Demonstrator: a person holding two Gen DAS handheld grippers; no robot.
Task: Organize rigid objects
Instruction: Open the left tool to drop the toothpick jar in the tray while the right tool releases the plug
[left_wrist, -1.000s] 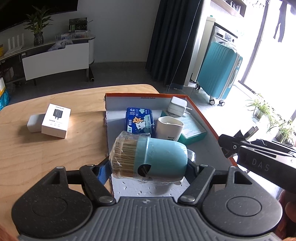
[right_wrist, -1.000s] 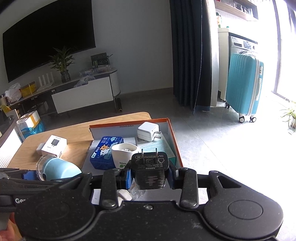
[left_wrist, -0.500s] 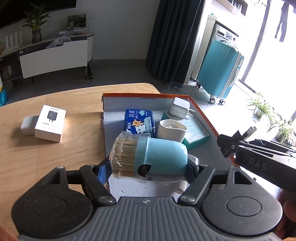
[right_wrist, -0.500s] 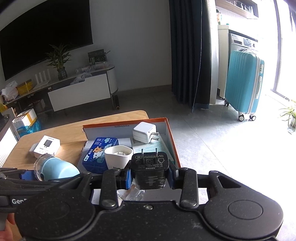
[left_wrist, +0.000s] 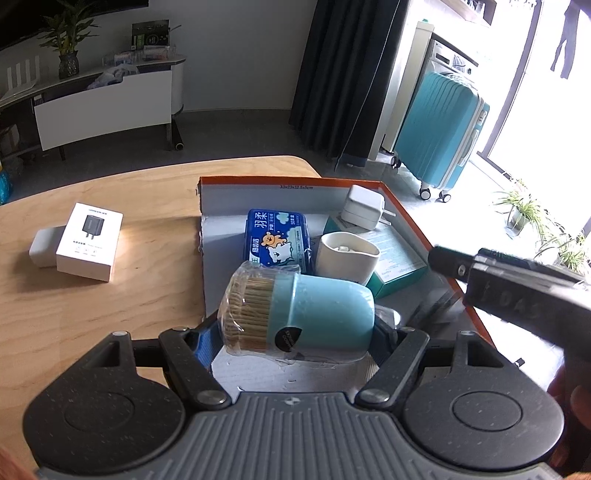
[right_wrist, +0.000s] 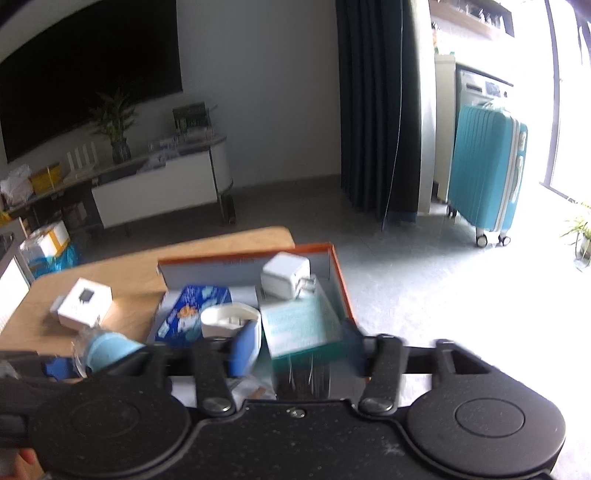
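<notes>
My left gripper (left_wrist: 295, 332) is shut on a light-blue toothpick holder (left_wrist: 314, 314) wrapped in clear film, lying sideways just above the near end of the orange-rimmed box (left_wrist: 258, 181). In the right wrist view my right gripper (right_wrist: 297, 350) has its jaws opening, the blue pads (right_wrist: 243, 347) spread apart. A black charger (right_wrist: 303, 376) shows as a dark blur low between them, free of the pads, over the box (right_wrist: 338, 280). Seen from the left wrist, the right gripper's (left_wrist: 517, 291) body hangs over the box's right rim.
Inside the box lie a blue tissue pack (left_wrist: 275, 236), a white cup (left_wrist: 347, 258), a white charger (left_wrist: 360, 210) and a teal carton (left_wrist: 395, 258). On the wooden table (left_wrist: 110, 314) to the left sit a white charger carton (left_wrist: 90, 242) and a small white block (left_wrist: 42, 245).
The right jaws have spread and the black charger has slipped down from between the pads; the right view is now blurred. The left gripper keeps the toothpick holder in place.
</notes>
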